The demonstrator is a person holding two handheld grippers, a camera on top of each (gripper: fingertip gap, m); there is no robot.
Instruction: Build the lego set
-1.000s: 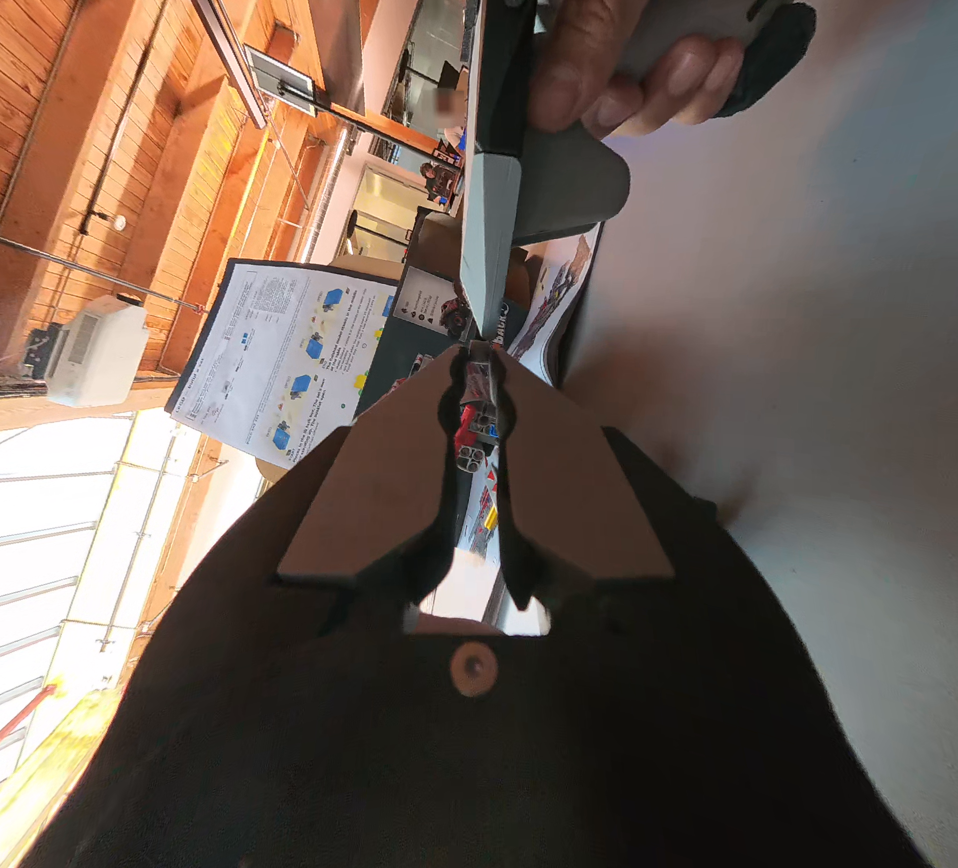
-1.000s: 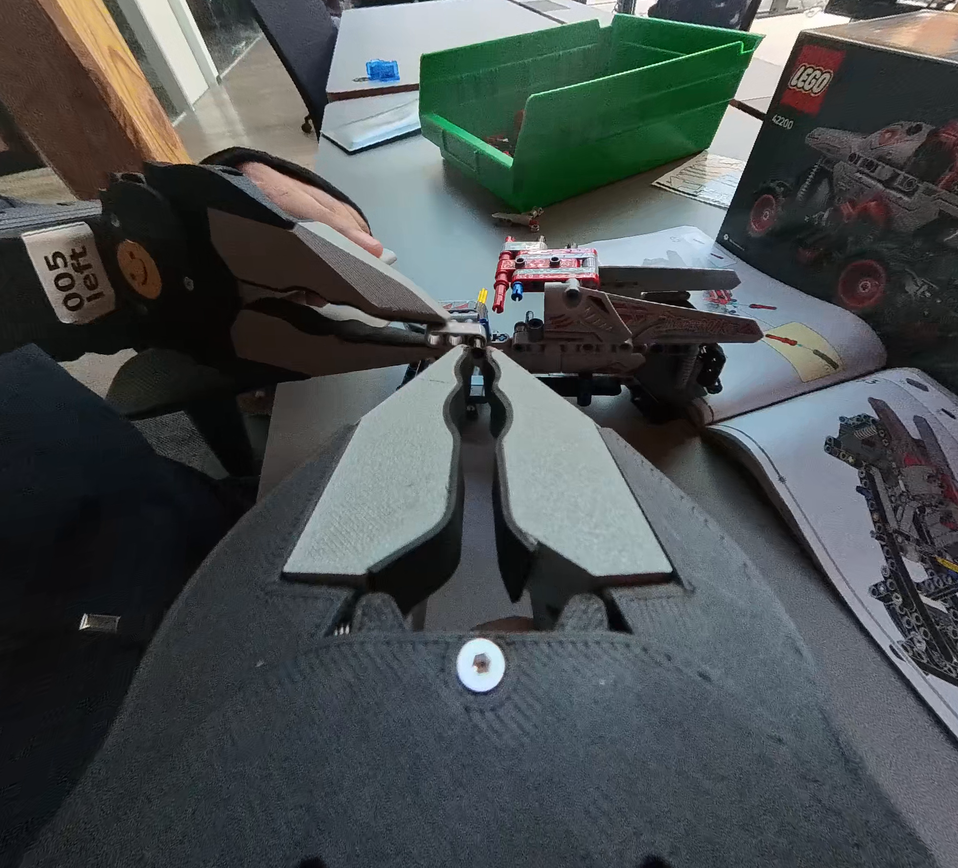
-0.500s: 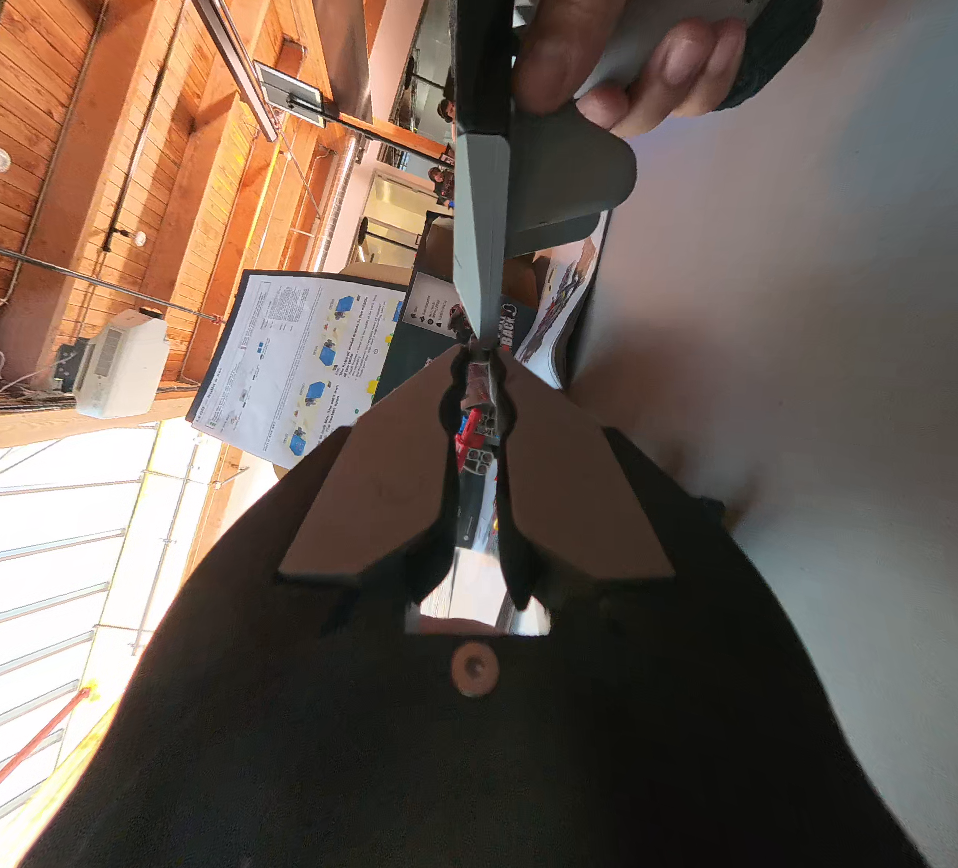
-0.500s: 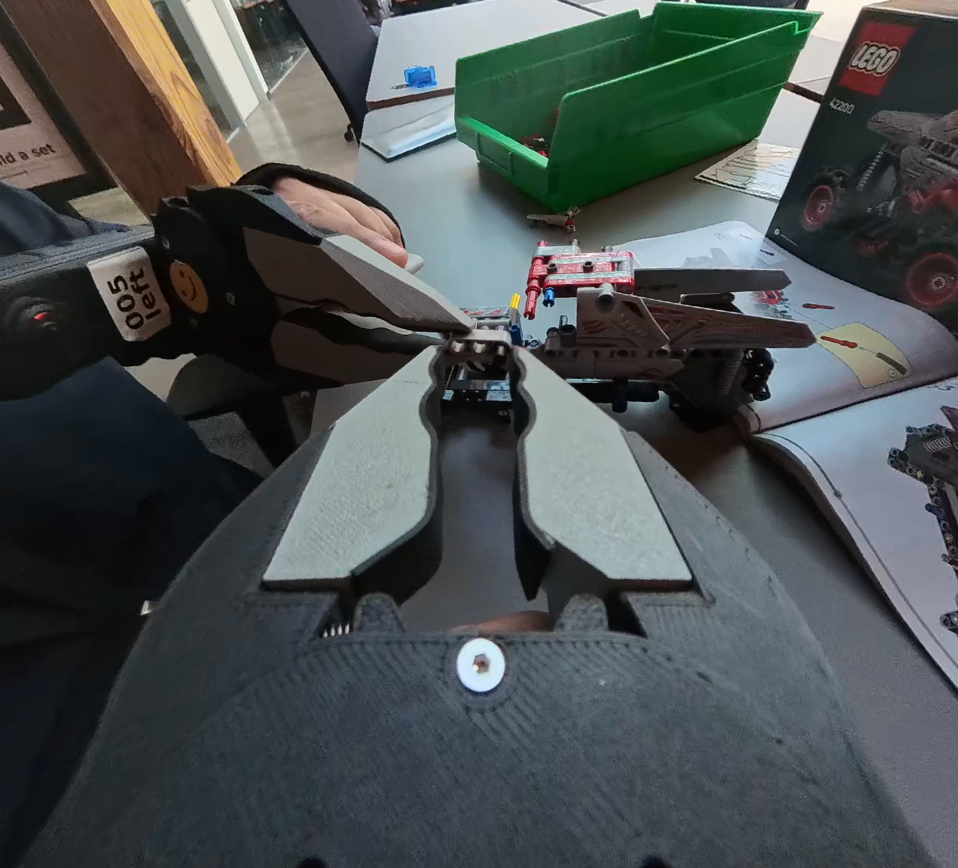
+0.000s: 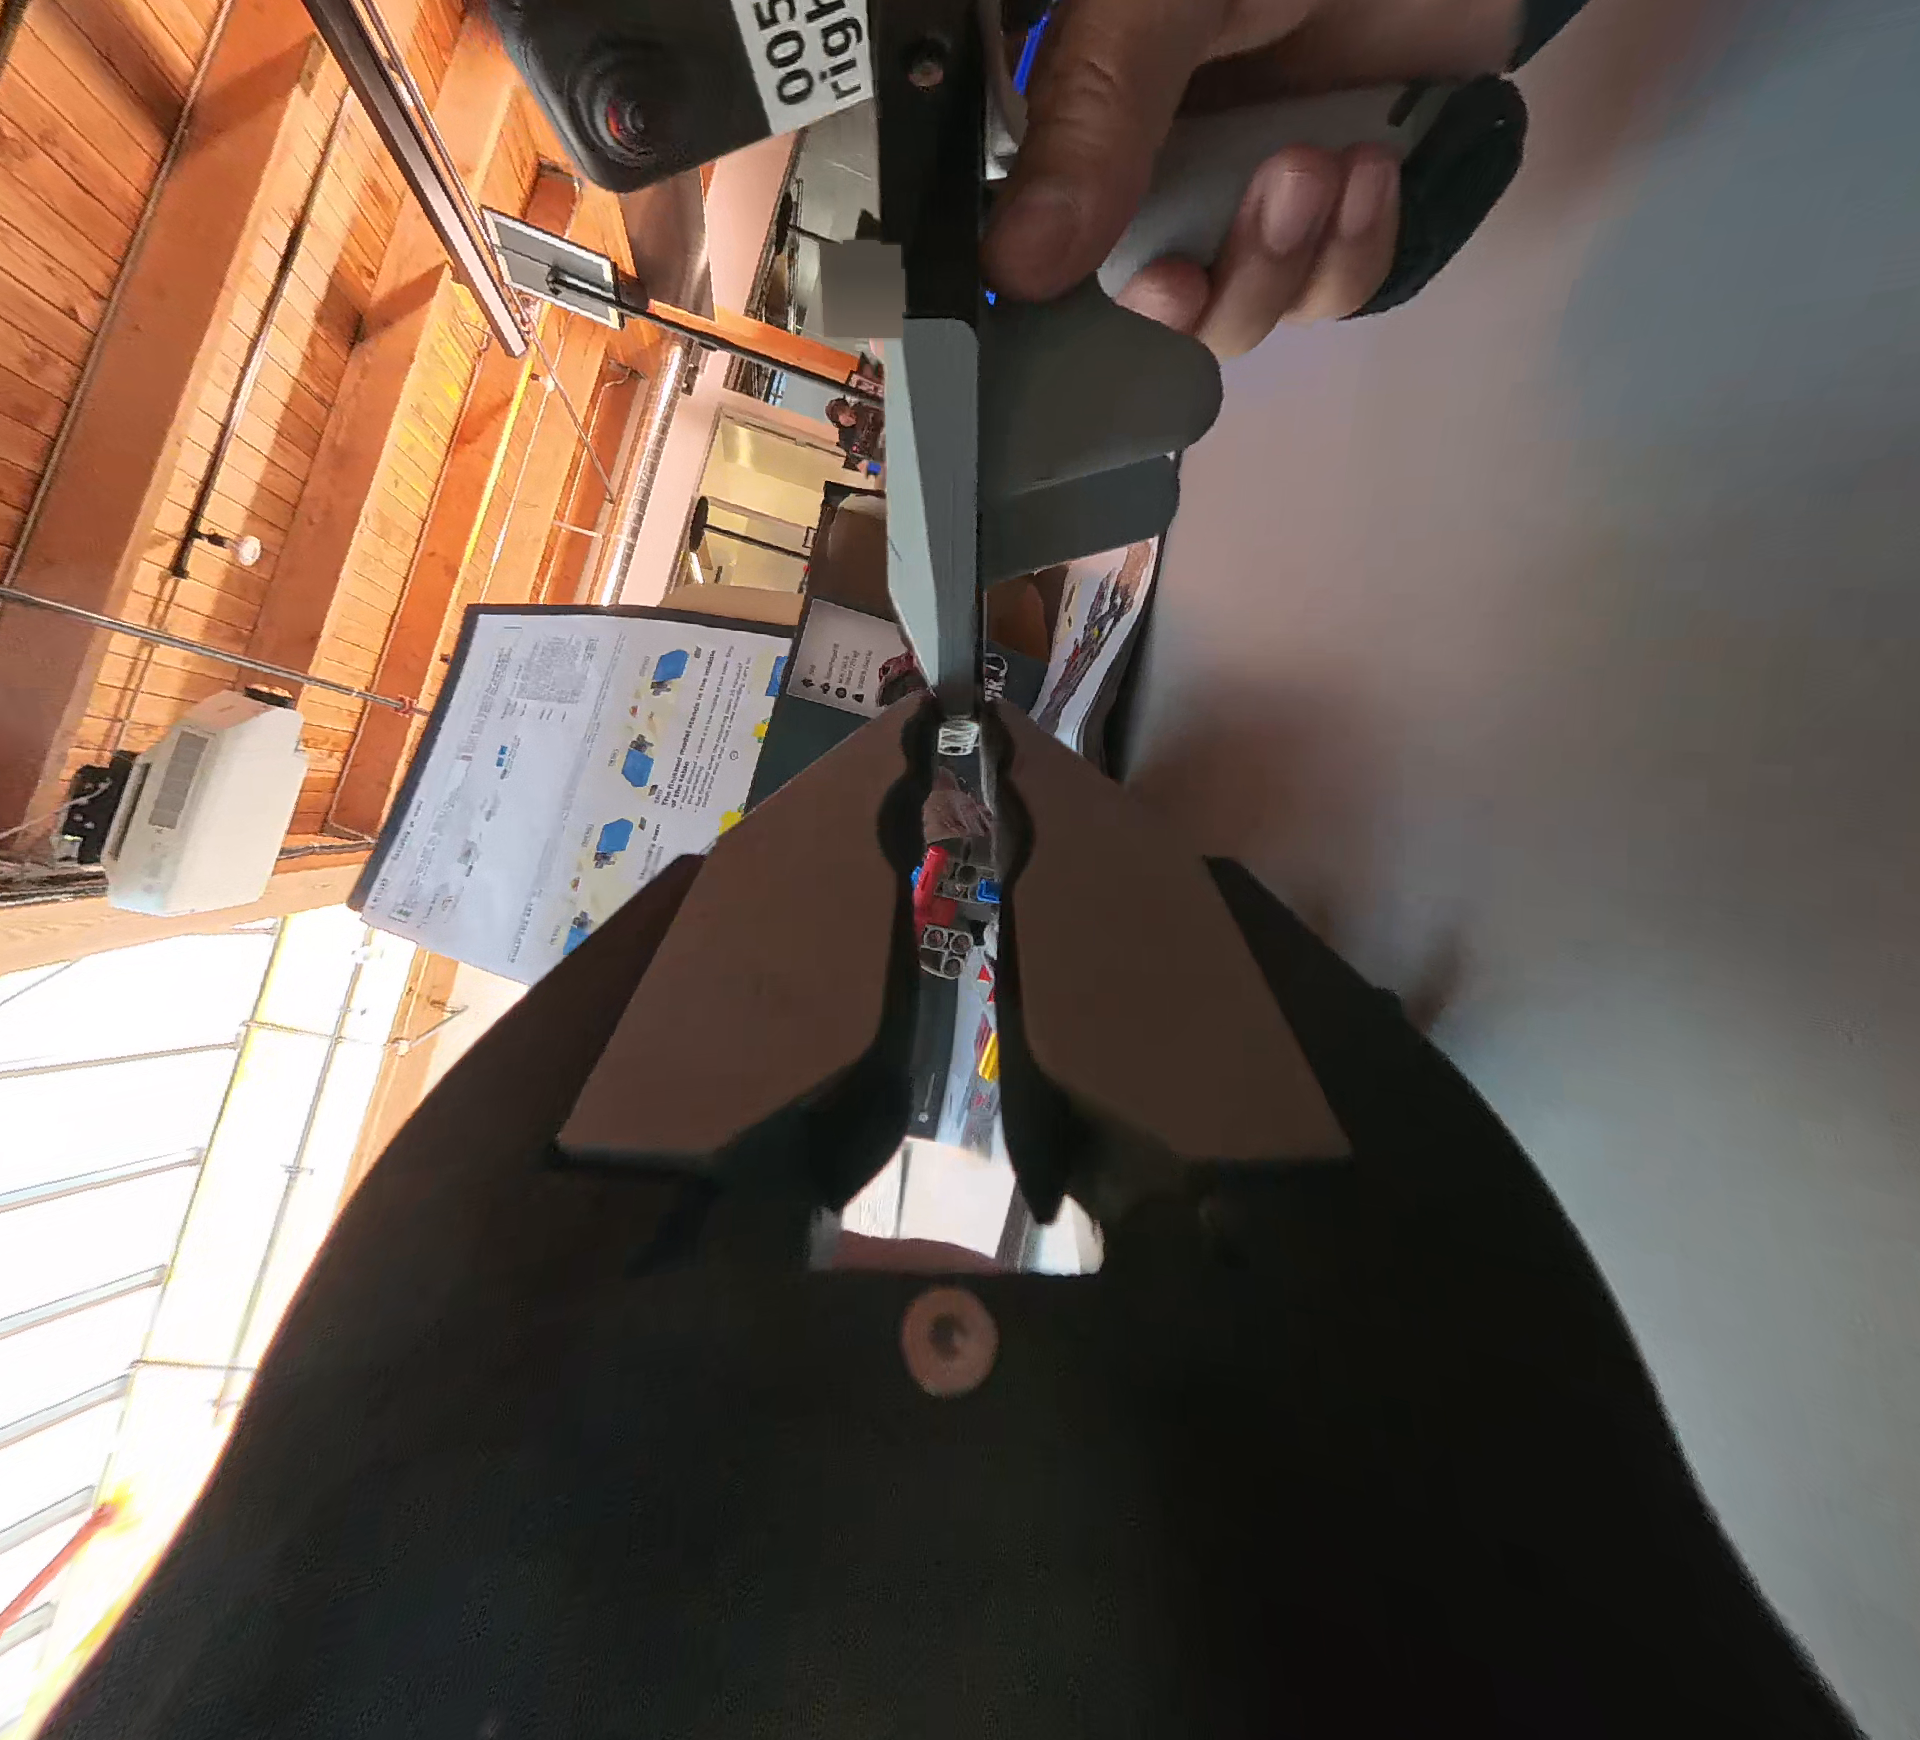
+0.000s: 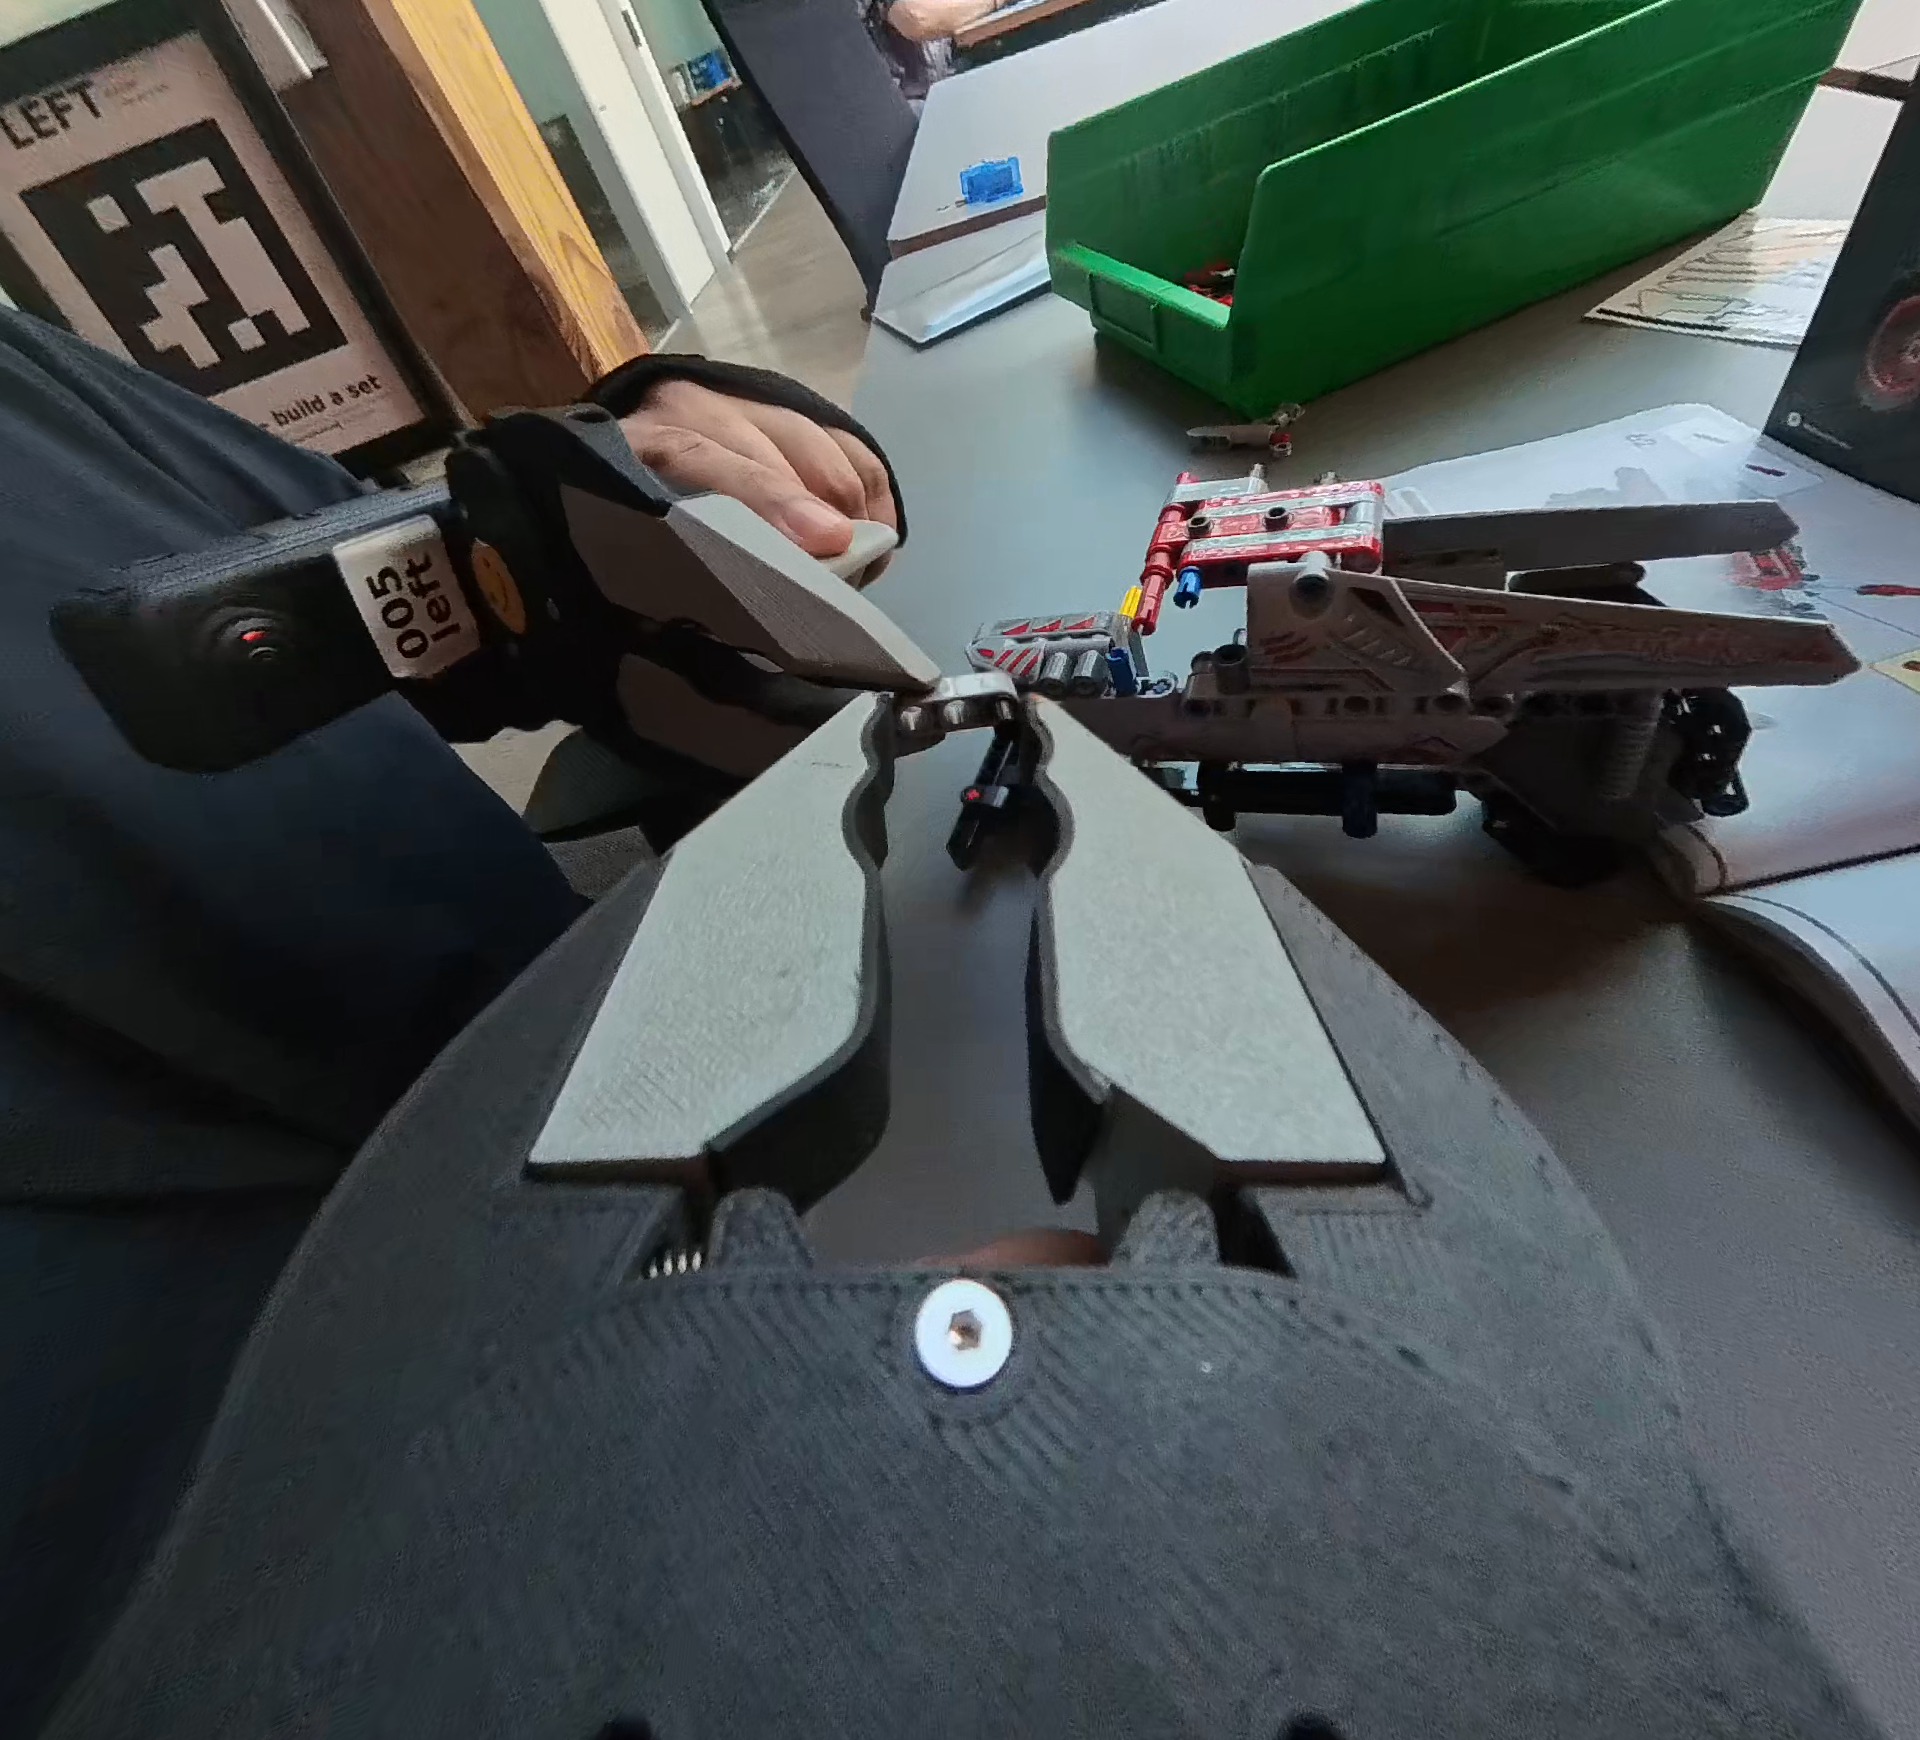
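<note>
- Right wrist view: left gripper [image 6: 925, 688] pinches a grey lego beam [image 6: 956, 710] at its left end; right gripper [image 6: 956, 724], narrowly parted, brackets it.
- Truck model [image 6: 1455, 682] sits right on the table [image 6: 1039, 485]; I'd align the holes before pressing.

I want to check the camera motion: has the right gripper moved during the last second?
Yes. In the right wrist view the green bin sits farther right and larger, so the right gripper swung left and nearer.

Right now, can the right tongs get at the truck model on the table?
Probably yes. The truck model stands just beyond the right tongs, off to their right, and nothing visible blocks that side. The left tongs reach in from the opposite side, pinching a small grey beam.
</note>
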